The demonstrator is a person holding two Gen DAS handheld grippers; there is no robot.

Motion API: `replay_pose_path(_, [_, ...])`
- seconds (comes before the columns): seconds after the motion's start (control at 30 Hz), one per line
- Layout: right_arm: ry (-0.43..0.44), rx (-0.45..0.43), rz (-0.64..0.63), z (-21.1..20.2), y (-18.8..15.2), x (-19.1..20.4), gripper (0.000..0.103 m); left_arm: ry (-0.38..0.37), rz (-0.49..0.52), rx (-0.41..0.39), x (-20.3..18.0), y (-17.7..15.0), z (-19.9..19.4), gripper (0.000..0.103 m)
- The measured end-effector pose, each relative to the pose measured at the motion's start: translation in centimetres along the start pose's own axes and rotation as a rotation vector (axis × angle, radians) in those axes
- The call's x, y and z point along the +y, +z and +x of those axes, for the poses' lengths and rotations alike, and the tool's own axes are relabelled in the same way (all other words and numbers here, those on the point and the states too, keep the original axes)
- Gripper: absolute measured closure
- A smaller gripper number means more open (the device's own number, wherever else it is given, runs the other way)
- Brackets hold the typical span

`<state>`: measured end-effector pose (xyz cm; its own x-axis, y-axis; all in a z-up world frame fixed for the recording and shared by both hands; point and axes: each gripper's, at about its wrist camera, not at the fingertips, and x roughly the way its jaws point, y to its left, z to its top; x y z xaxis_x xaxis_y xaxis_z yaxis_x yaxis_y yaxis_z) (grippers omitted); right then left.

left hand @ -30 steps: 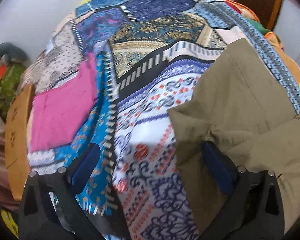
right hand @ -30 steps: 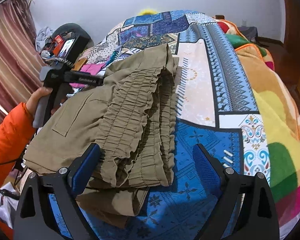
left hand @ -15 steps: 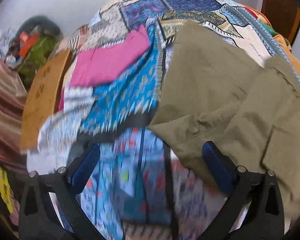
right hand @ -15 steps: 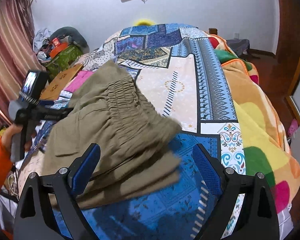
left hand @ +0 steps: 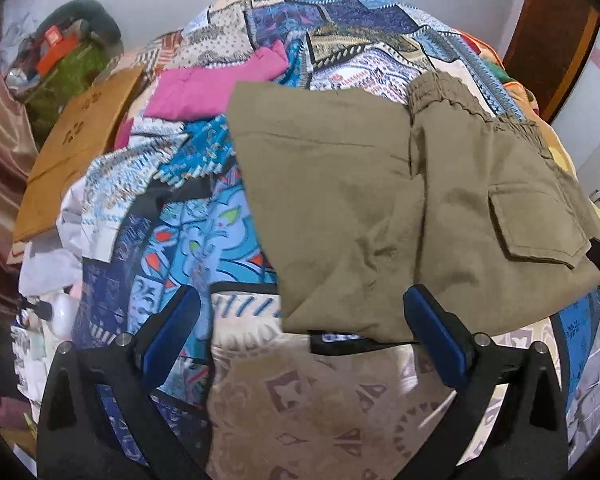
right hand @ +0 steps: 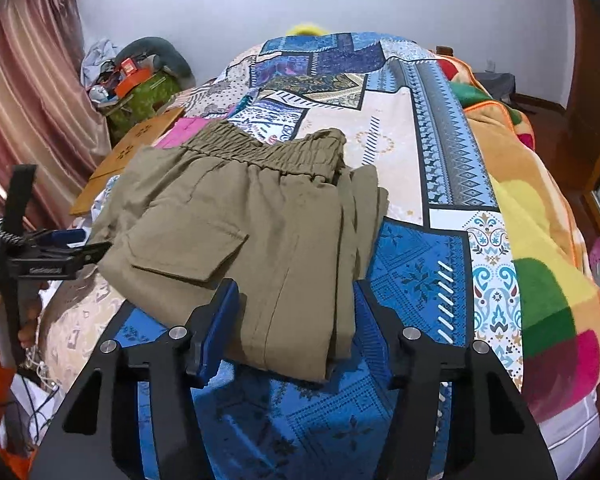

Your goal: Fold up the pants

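Note:
The olive-green pants [left hand: 380, 208] lie folded in a thick stack on the patterned bedspread [left hand: 204, 240], elastic waistband at the far side and a flap pocket on top; they also show in the right wrist view [right hand: 260, 216]. My left gripper [left hand: 300, 336] is open, hovering just short of the stack's near left edge and holding nothing. My right gripper [right hand: 296, 320] is open with its blue pads on either side of the stack's near edge, the cloth lying between them. The left gripper also shows at the left of the right wrist view [right hand: 80, 248], in a hand with an orange sleeve.
A pink garment [left hand: 216, 84] and a brown cardboard sheet [left hand: 80, 144] lie at the bed's far left. A pile of clutter [right hand: 136, 80] stands by the curtain. A bright fleece blanket [right hand: 540, 248] covers the bed's right side.
The pants have swung round and been laid flat as a folded stack. My left gripper has drawn back from the cloth. My right gripper has narrowed around the stack's near edge.

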<state>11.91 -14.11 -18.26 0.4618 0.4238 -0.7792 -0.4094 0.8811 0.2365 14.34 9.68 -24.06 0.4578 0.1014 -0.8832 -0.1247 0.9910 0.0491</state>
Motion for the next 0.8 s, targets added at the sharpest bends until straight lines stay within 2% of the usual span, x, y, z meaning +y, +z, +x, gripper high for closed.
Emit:
replay_pose_path(0.1, [-0.006, 0.012, -0.001, 0.5, -0.3, -0.1, 0.053, 0.044, -0.018, -0.018, 1.4, -0.1, 0.2, 0.0])
replay_pose_path(0.2, [-0.01, 0.019, -0.002, 0.9, -0.8, -0.3, 0.053, -0.014, -0.065, 0.003, 3.0, -0.4, 1.1, 0.0])
replay_pose_path(0.27, [-0.007, 0.019, 0.007, 0.8, -0.8, -0.4, 0.053, -0.022, -0.082, -0.001, 3.6, -0.6, 1.0, 0.0])
replay_pose_path(0.4, [-0.024, 0.016, 0.007, 0.4, -0.9, -0.4, 0.053, 0.126, -0.083, 0.003, 4.9, -1.0, 1.0, 0.0])
replay_pose_path(0.5, [-0.037, 0.018, -0.001, 0.0, -0.9, -0.4, 0.053, 0.121, -0.089, 0.033, 6.0, -1.0, 0.8, 0.007])
replay_pose_path(0.57, [-0.046, 0.013, -0.004, -0.6, -0.7, -0.4, 0.053, 0.125, -0.059, 0.007, 5.8, -0.6, -0.2, 0.007])
replay_pose_path(0.63, [-0.048, 0.003, -0.007, -1.1, -0.3, -0.4, 0.053, 0.103, -0.025, -0.042, 4.7, 0.1, -1.7, 0.007])
replay_pose_path(0.8, [-0.024, -0.035, -0.027, -1.8, 1.8, -0.1, 0.053, -0.044, 0.049, -0.146, 0.7, 3.0, -4.0, 0.007])
